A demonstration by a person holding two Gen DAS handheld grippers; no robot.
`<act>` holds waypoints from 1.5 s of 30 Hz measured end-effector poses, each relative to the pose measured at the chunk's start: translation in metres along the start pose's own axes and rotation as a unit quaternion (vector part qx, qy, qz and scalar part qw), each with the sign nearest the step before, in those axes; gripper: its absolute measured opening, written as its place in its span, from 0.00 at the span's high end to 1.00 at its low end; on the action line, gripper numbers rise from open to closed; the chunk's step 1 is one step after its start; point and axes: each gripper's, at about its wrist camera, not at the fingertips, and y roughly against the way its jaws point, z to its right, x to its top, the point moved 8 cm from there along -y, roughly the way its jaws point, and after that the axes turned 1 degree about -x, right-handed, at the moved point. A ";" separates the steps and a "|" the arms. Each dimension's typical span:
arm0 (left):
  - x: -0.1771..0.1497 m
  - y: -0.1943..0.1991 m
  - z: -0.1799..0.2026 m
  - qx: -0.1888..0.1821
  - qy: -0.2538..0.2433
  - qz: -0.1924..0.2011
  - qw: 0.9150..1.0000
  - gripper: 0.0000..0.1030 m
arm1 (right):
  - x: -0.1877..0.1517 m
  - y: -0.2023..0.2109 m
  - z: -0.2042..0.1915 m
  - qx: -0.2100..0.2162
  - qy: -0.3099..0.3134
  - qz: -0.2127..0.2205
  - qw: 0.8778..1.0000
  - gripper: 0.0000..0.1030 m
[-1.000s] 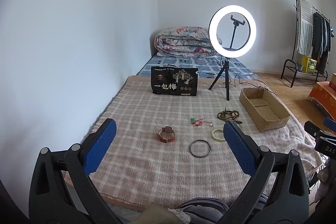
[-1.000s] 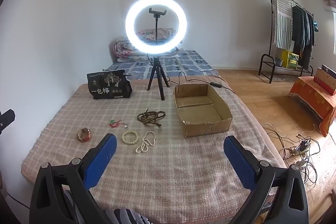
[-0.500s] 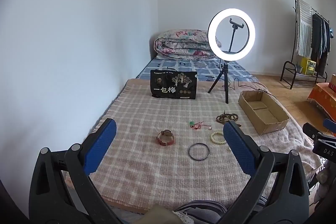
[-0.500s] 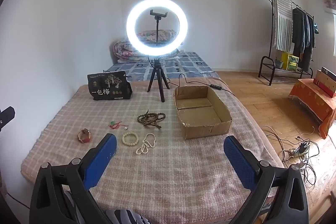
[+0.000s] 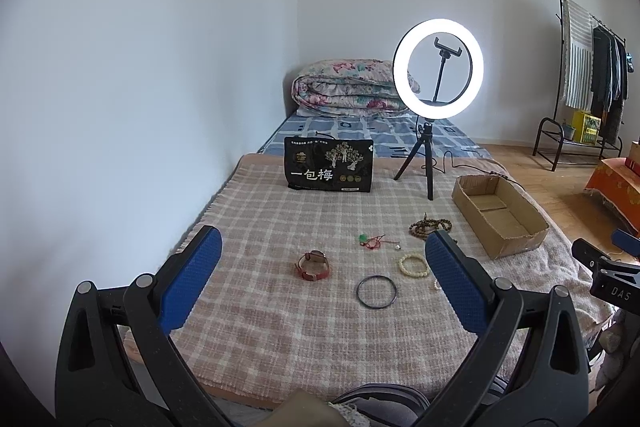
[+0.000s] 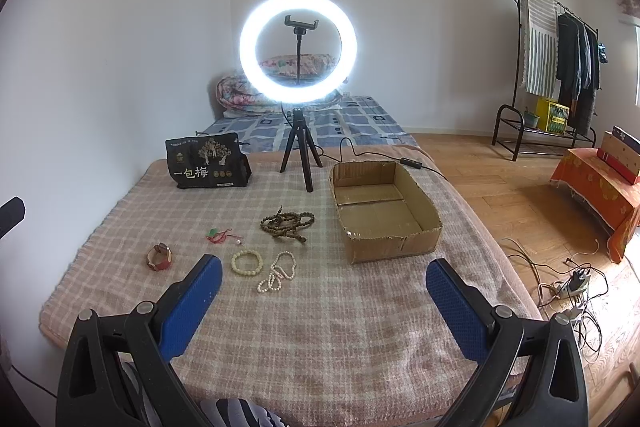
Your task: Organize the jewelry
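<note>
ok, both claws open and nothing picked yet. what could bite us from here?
1. The dark bangle lies flat on the nubby plaid blanket; claw fingers may snag the fabric.
2. The white pearl strand and brown bead mala are loose and could dangle or slip on the way to the cardboard box.
3. The ring light tripod stands beside the box; a swing could tip it.

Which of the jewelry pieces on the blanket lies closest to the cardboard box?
The dark brown wooden bead string, heaped just left of the cardboard box. The pearl necklace, cream bracelet and red watch lie further left.
</note>
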 end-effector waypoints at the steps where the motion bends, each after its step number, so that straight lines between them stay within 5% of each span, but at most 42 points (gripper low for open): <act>1: 0.000 0.000 0.000 -0.001 0.000 0.000 1.000 0.00 | -0.001 0.000 0.000 0.000 0.000 0.000 1.000 0.00; 45: -0.001 0.001 0.006 0.001 0.000 0.001 1.000 0.00 | -0.009 -0.010 -0.002 0.003 -0.001 -0.014 1.000 0.00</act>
